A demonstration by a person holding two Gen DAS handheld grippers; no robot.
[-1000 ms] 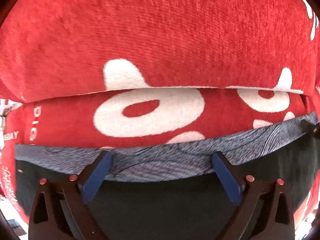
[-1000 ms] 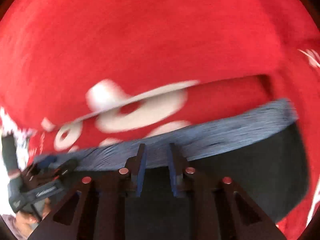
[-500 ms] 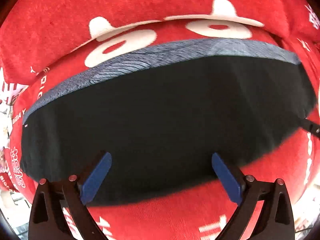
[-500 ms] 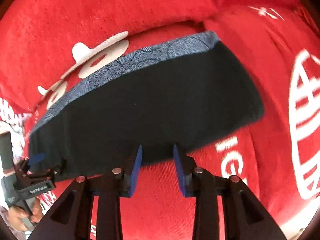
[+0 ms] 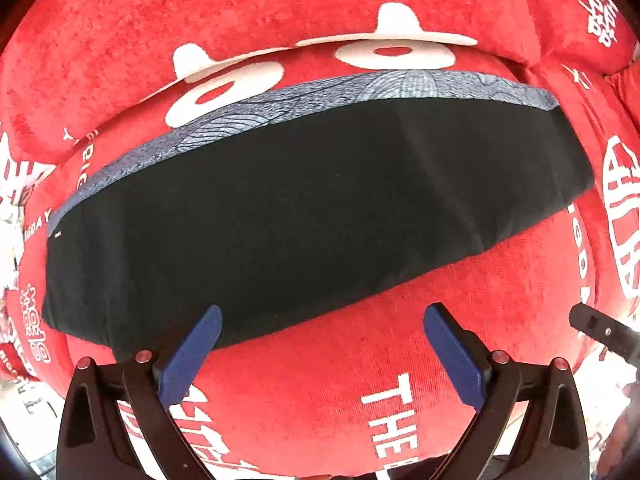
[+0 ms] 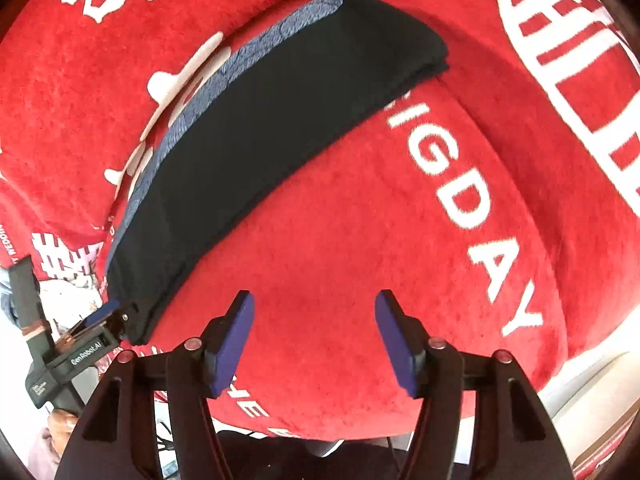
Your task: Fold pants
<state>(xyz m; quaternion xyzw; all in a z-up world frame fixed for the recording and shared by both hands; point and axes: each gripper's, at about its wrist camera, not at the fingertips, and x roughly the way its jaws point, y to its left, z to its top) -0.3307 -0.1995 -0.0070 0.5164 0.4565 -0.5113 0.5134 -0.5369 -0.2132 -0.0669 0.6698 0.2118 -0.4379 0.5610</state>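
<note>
The black pants [image 5: 312, 216] lie folded into a flat stack on the red cushion [image 5: 320, 392], with a grey-blue patterned waistband [image 5: 304, 96] along the far edge. They also show in the right wrist view [image 6: 256, 128], stretching from upper middle to lower left. My left gripper [image 5: 320, 344] is open and empty just in front of the pants' near edge. My right gripper [image 6: 314, 332] is open and empty over bare cushion, to the right of the pants. The left gripper also shows in the right wrist view [image 6: 108, 318], at the pants' left end.
The red plush cover [image 6: 400, 240] with white lettering spans the seat, and a red backrest cushion [image 5: 280, 4] rises behind the pants. The seat's front edge [image 6: 580, 360] drops off at the lower right. Cluttered floor shows at the lower left [image 6: 68, 292].
Both grippers drew back from the waistband toward the cushion's front, so the whole folded pants came into view. The right gripper went from nearly shut to open.
</note>
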